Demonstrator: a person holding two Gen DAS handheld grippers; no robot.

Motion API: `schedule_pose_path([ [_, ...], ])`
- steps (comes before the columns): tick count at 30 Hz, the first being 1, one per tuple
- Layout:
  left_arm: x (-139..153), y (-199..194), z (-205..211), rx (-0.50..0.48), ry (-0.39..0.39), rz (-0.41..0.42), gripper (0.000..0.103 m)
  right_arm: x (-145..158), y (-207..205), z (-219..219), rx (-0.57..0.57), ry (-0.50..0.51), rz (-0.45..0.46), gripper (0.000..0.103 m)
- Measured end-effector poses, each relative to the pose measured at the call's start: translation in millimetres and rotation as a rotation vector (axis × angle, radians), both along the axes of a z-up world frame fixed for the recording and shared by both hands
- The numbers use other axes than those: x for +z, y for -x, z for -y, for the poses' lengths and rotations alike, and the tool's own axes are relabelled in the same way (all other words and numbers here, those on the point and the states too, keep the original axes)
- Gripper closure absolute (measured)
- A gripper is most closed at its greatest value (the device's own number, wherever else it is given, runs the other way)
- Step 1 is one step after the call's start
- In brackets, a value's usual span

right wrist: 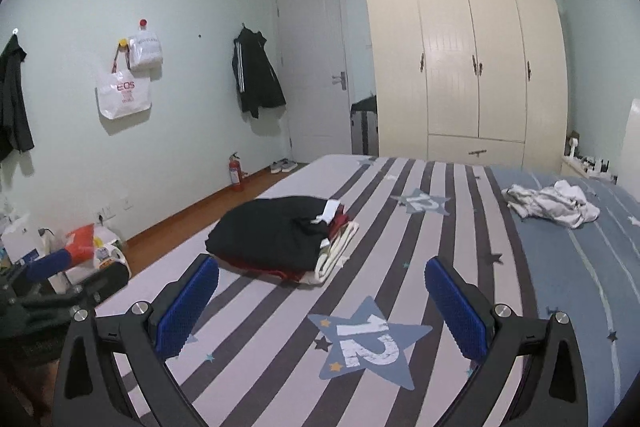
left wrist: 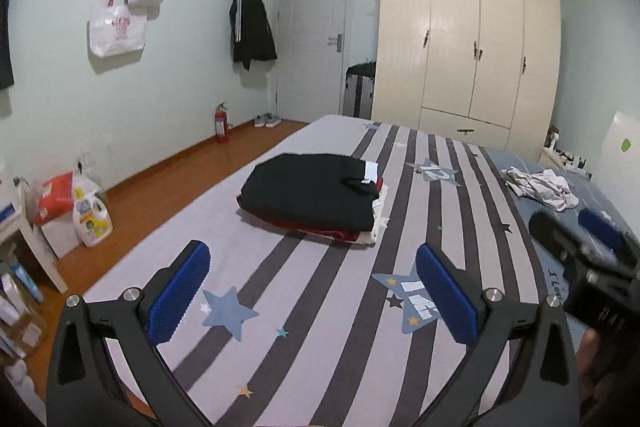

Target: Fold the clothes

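Right now both of your grippers hang above the bed with nothing in them: the left gripper has its jaws spread wide, its ribbed blue pads facing each other over the striped sheet, and the right gripper is spread just as wide over a blue star print bearing the number 12. Ahead of you lies the folded stack: a flat, matte black garment on top with a small white tag, then red and cream layers showing at the edges. It rests on the grey-and-white striped part of the sheet, well apart from both claws. Further right, on the plain blue part of the bedding, the crumpled white garment lies in a loose, wrinkled heap, unfolded. Your left wrist view catches the right gripper at its right edge, black frame and one blue pad, with a bit of your hand below it; your right wrist view shows the left gripper dark and blurred at its left edge. Only the right view takes in the dark coat hung at the far left of the wall. Both views show the glossy cream wardrobe.
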State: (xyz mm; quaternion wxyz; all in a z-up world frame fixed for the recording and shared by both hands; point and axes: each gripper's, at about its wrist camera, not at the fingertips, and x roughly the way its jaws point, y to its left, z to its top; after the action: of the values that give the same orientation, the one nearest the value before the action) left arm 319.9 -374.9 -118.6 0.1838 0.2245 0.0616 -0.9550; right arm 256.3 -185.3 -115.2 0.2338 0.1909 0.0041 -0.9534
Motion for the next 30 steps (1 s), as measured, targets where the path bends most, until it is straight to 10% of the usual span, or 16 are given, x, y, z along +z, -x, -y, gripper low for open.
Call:
schedule_pose_path([
  [30,0.3,48.2,64.4,-0.059,-0.049,-0.026,0.001,12.4,29.3,64.1,-0.084,-0.014,-0.079,0.001],
])
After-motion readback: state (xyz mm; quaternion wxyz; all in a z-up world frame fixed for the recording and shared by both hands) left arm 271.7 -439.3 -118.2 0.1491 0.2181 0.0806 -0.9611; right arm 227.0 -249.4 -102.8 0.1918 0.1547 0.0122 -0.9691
